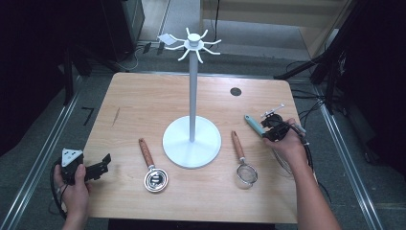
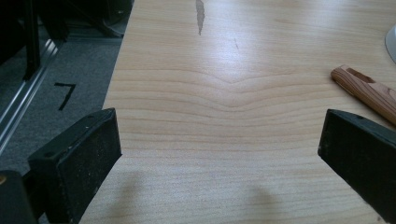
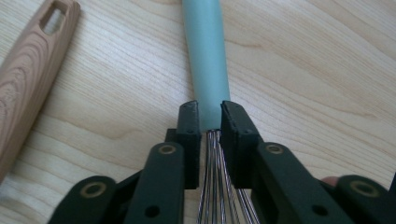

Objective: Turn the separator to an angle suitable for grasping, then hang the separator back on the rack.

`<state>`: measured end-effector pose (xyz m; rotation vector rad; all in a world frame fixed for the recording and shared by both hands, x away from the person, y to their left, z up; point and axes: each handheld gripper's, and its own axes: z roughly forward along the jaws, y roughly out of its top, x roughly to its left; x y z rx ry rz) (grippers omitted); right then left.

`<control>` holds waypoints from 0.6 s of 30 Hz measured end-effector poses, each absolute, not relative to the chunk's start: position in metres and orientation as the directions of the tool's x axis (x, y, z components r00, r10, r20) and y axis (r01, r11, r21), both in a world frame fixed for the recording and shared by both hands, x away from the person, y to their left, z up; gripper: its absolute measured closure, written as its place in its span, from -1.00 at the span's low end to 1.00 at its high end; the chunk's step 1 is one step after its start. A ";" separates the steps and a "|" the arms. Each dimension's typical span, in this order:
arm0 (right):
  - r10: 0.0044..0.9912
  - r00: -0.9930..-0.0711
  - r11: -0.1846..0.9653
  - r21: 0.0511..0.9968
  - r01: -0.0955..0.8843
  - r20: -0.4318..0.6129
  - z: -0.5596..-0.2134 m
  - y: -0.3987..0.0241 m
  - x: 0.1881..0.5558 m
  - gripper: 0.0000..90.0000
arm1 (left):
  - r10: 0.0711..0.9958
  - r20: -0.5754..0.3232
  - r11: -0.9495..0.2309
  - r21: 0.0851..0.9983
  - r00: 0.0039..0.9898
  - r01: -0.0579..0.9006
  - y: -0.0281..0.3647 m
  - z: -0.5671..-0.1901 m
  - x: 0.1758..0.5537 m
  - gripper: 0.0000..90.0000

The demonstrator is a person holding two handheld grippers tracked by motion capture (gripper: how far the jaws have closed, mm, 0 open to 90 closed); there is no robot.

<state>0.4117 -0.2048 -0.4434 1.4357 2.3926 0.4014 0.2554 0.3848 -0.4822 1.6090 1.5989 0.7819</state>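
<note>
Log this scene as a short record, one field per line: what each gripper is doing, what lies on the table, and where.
right gripper: shut on whisk at the neck, where the teal handle meets the wires
left gripper: open, holding nothing, over the table's left edge
stand: white, hooked top, mid-table
ladle: wooden handle, left of the stand's base
strainer: wooden handle, right of the stand's base

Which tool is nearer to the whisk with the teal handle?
Right. The right tool is clamped where the teal-handled wire whisk meets its wires; the left tool rests open at the wooden table's far left edge.
</note>
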 end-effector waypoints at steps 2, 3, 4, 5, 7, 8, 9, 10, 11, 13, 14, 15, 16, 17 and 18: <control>0.887 -0.449 0.455 0.390 0.801 -0.111 -0.443 -0.207 0.414 0.61 | 0.996 -0.073 0.035 0.830 0.046 0.556 0.385 -0.482 0.256 -1.00; 0.887 -0.450 0.453 0.379 0.807 -0.104 -0.445 -0.208 0.415 0.57 | 0.996 -0.073 0.035 0.830 0.046 0.556 0.385 -0.482 0.256 -1.00; 0.887 -0.450 0.453 0.379 0.807 -0.104 -0.445 -0.208 0.415 0.57 | 0.996 -0.073 0.035 0.830 0.046 0.556 0.385 -0.482 0.256 -1.00; 0.886 -0.451 0.456 0.360 0.814 -0.103 -0.449 -0.208 0.418 0.56 | 0.996 -0.073 0.035 0.831 0.045 0.555 0.384 -0.482 0.256 -1.00; 0.890 -0.445 0.449 0.351 0.822 -0.097 -0.451 -0.209 0.422 0.53 | 0.996 -0.073 0.036 0.831 0.045 0.555 0.384 -0.482 0.256 -1.00; 0.889 -0.449 0.452 0.343 0.824 -0.092 -0.452 -0.209 0.424 0.52 | 0.996 -0.073 0.036 0.831 0.045 0.555 0.384 -0.482 0.256 -1.00; 0.889 -0.449 0.452 0.343 0.824 -0.092 -0.452 -0.209 0.424 0.52 | 0.996 -0.073 0.036 0.831 0.045 0.555 0.384 -0.482 0.256 -1.00; 0.892 -0.444 0.447 0.329 0.832 -0.090 -0.456 -0.209 0.427 0.51 | 0.996 -0.073 0.036 0.831 0.045 0.555 0.384 -0.482 0.256 -1.00; 0.892 -0.444 0.447 0.329 0.832 -0.090 -0.456 -0.209 0.427 0.51 | 0.996 -0.072 0.036 0.831 0.044 0.556 0.385 -0.482 0.256 -1.00; 0.891 -0.446 0.450 0.317 0.835 -0.089 -0.459 -0.208 0.429 0.51 | 0.996 -0.073 0.036 0.830 0.046 0.556 0.385 -0.482 0.256 -1.00; 0.889 -0.448 0.453 0.313 0.835 -0.091 -0.461 -0.207 0.430 0.51 | 0.996 -0.073 0.035 0.830 0.046 0.556 0.385 -0.482 0.256 -1.00; 0.889 -0.449 0.453 0.309 0.836 -0.088 -0.462 -0.206 0.431 0.52 | 0.996 -0.074 0.036 0.830 0.046 0.557 0.385 -0.482 0.256 -1.00; 0.889 -0.449 0.453 0.309 0.836 -0.088 -0.462 -0.206 0.431 0.52 | 0.996 -0.074 0.036 0.830 0.046 0.557 0.385 -0.482 0.256 -1.00; 0.889 -0.450 0.452 0.310 0.836 -0.085 -0.462 -0.206 0.432 0.52 | 0.996 -0.074 0.036 0.831 0.047 0.556 0.385 -0.482 0.256 -1.00; 0.889 -0.450 0.452 0.309 0.836 -0.082 -0.462 -0.207 0.432 0.52 | 0.996 -0.073 0.035 0.830 0.046 0.557 0.385 -0.482 0.255 -1.00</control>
